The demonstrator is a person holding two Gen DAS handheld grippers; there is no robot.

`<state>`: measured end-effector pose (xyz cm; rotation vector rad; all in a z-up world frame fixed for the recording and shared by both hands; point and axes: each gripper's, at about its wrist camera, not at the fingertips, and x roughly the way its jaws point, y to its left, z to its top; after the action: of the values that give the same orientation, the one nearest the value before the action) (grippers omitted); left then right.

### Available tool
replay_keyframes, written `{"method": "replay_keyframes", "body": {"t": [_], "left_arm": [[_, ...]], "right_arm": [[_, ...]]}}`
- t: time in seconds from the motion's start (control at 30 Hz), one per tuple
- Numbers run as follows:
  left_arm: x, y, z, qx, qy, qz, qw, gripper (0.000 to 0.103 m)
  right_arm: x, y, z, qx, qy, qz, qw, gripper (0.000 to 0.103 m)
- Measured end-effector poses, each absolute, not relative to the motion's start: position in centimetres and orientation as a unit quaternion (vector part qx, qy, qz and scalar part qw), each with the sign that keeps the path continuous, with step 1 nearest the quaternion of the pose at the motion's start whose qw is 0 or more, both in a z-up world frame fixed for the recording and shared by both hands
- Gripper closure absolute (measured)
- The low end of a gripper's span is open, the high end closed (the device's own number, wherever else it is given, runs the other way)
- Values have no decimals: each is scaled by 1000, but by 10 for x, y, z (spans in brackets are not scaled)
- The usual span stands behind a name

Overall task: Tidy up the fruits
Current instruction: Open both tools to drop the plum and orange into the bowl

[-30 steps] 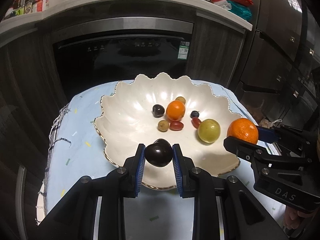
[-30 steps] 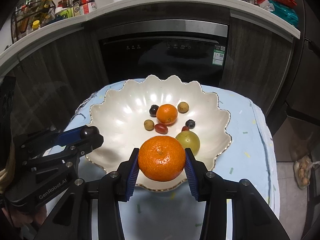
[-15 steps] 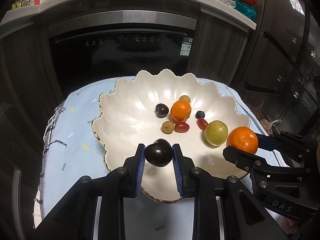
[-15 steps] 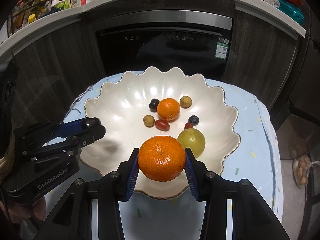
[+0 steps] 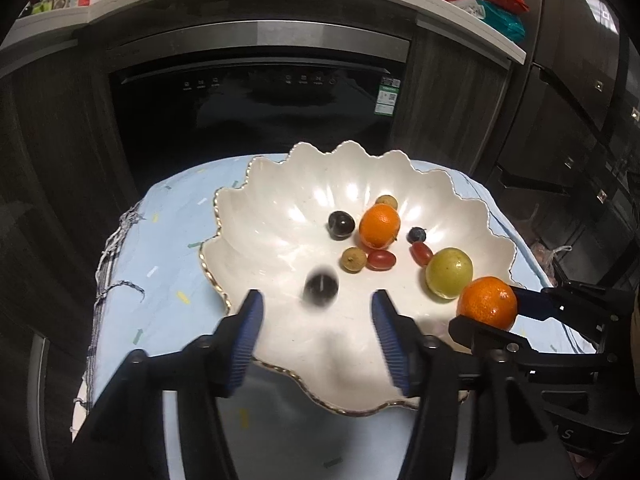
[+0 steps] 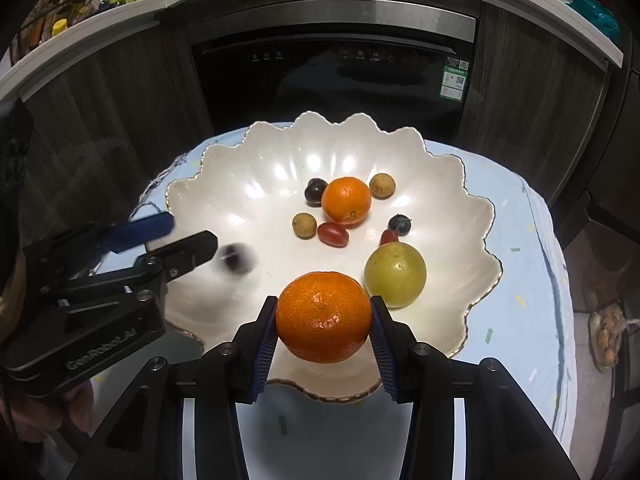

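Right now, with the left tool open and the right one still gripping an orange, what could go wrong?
1. The dark plum is blurred, apparently mid-drop from the left tool; it may roll into the small fruits.
2. The held orange hangs over the bowl near the green fruit; released there, it could knock it.

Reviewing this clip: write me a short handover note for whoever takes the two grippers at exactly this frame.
Left gripper: open, holding nothing. The small dark round fruit shows blurred over the white scalloped bowl, ahead of its fingers.
Right gripper: shut on the large orange mandarin, held above the bowl's near rim.
In the bowl: a smaller mandarin, green round fruit, another dark fruit, two tan longan-like fruits, two red grape tomatoes, one blueberry.
Done: dark fruit let go over the bowl.
Left: put down the held mandarin, probably in the bowl.
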<state>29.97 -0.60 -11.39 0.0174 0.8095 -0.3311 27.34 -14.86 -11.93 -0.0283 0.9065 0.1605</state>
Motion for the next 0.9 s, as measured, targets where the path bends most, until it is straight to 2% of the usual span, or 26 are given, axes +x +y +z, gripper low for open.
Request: {"method": "replay_keyframes", "body": {"t": [0.07,0.13,0.2,0.43,0.9], "left_arm": [[299,-4,-112,7,391,-154,907,37],[298,-1,-110,5,389,-149,909,28],[296,0,-106,8,383,-142,913,22],[288,5,-96,6,376,-126,918,10],[253,12,-67,7,351,-116,929,7]], "right_arm": [[274,-150,-120,-15,441,67,895,54],[273,-152,-117,-15,435,55,899,31],[270,-155,-111,-16,422,42,906,22],[263,-159,-100,-22,408,22,912,22],[237,-158,-76,-29,380,8,924,22]]}}
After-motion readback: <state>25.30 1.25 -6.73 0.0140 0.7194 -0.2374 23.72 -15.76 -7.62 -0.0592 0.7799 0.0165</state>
